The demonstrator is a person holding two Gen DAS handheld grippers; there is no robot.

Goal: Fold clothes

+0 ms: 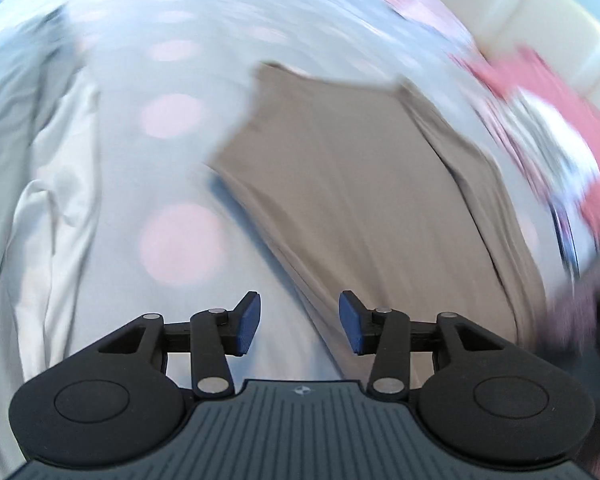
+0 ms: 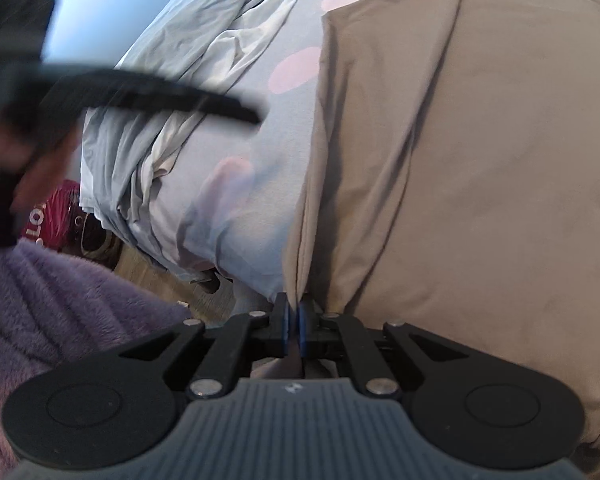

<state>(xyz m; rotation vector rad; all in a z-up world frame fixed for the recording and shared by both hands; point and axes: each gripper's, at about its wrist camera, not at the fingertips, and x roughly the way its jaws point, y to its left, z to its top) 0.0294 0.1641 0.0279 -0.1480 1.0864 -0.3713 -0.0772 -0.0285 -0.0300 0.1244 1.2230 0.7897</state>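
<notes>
Across the bed, a pale grey sheet with pink dots (image 1: 172, 184) carries everything: the taupe garment (image 1: 340, 184) spread over the middle, a crumpled light grey-white cloth (image 1: 48, 184) off to one side and a pink patterned heap (image 1: 548, 120) on the other, blurred in the left wrist view. To do this fold well, I judge the free corner should be gathered before any lift, so both grippers carry the edge level and the cloth comes over without a twist; the pinched corner should be kept low and lightly taut meanwhile.

Nearest the person, the garment's edge hangs at the bed's front, with a purple fleecy sleeve or robe (image 2: 60, 300) beside it.

Right gripper (image 2: 294, 330): jaws pressed together on a bunched corner of the taupe garment, the fabric rising straight out from between the blue pads (image 2: 302, 332) in tight creases, the rest spread ahead and to that side.

Left gripper (image 1: 299, 322): jaws wide apart and holding nothing, hovering over bare sheet, with the garment's near edge running diagonally just ahead of the gap, closest to the pad on the garment side, not touching so far as the blur lets me judge
</notes>
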